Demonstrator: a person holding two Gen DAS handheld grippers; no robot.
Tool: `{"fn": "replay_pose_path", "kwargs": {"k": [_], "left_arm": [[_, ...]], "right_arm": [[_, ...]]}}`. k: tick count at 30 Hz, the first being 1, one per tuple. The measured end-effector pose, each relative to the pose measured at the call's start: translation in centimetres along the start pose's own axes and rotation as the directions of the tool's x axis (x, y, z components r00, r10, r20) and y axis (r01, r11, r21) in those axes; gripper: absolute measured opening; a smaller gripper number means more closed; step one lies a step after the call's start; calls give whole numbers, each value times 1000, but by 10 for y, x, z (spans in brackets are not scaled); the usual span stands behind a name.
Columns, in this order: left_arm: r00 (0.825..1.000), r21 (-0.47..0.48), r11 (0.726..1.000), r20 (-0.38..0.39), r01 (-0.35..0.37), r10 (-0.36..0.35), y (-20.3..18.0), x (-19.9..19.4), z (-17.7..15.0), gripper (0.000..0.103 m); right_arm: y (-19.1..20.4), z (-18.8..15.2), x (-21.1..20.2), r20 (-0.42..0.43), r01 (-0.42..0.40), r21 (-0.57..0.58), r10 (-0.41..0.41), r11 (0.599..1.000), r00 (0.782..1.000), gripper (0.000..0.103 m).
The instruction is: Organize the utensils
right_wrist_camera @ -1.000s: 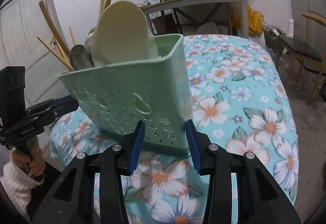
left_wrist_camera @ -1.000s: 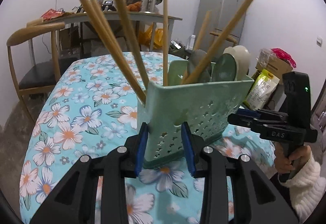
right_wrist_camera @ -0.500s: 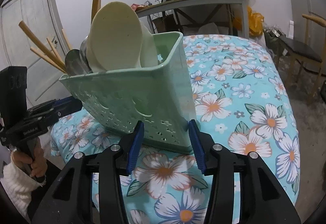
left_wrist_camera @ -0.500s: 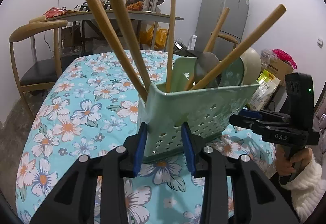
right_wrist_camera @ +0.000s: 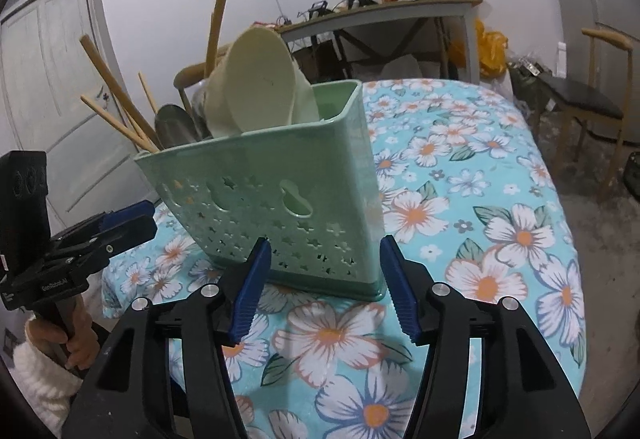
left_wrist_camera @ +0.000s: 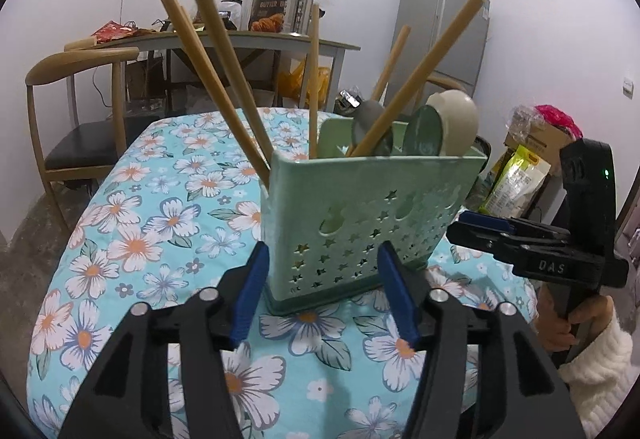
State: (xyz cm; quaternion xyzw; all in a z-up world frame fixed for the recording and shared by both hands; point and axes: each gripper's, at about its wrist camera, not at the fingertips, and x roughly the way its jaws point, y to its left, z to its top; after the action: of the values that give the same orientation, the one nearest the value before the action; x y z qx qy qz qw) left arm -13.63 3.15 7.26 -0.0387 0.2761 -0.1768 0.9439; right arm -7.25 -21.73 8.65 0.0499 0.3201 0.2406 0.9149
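light: even, dim-ish indoor | shadows soft | fisheye edges warped, dark corners

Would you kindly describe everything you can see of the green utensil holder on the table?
The green utensil holder is a pale mint box, apparently glossy plastic, open at the top, its walls pierced with star-shaped holes and larger rounded cut-outs. It stands upright on the floral tablecloth. Wooden chopsticks lean out of one end; spoons, one cream and large, fill the other. The left tongs and right tongs have just been opening and flank opposite bottom corners, pads clear of the walls.
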Motion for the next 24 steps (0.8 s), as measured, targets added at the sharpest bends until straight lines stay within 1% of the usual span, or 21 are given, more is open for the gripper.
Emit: {"fn": "replay_pose_path", "kwargs": {"k": [8, 11, 13, 14, 15, 16, 17, 18, 20, 21, 22, 23, 24], "left_arm": [[1000, -26, 999, 13, 26, -25, -1, 2, 5, 58], [999, -27, 999, 26, 21, -21, -4, -1, 6, 63], [999, -30, 1000, 44, 5, -4, -6, -6, 4, 69], [999, -37, 999, 41, 0, 2, -8, -7, 2, 70], [999, -42, 999, 40, 3, -1, -10, -9, 0, 73], [999, -43, 999, 42, 3, -2, -12, -10, -2, 78], [999, -39, 999, 46, -8, 10, -16, -11, -6, 79], [999, -32, 999, 47, -21, 23, -19, -11, -9, 81], [997, -7, 999, 59, -45, 45, -28, -11, -11, 84], [997, 9, 999, 66, -44, 44, -32, -12, -11, 86], [996, 27, 998, 79, -49, 46, -36, -15, -11, 88], [994, 38, 998, 91, -57, 53, -39, -17, -11, 90], [992, 49, 997, 108, -68, 62, -42, -21, -12, 94]], "right_arm": [[-12, -1, -5, 6, 15, 41, -16, 999, 1000, 55], [-13, -5, -10, 14, 38, 39, -38, 999, 999, 58], [-13, -11, -18, 20, 65, 42, -66, 997, 998, 58], [-11, -15, -23, 30, 65, 39, -66, 997, 997, 59], [-9, -18, -28, 44, 64, 34, -65, 997, 997, 60], [-8, -24, -32, 67, 65, 32, -67, 997, 996, 62], [-7, -31, -36, 89, 77, 39, -80, 996, 993, 65], [-8, -36, -37, 96, 95, 46, -99, 994, 990, 65], [-3, -45, -39, 99, 183, 46, -187, 982, 977, 65], [2, -46, -41, 107, 210, 16, -210, 978, 972, 65], [11, -46, -47, 144, 231, -24, -225, 973, 964, 67], [16, -46, -51, 169, 246, -41, -236, 968, 957, 69], [18, -45, -56, 187, 255, -48, -242, 966, 952, 70]]}}
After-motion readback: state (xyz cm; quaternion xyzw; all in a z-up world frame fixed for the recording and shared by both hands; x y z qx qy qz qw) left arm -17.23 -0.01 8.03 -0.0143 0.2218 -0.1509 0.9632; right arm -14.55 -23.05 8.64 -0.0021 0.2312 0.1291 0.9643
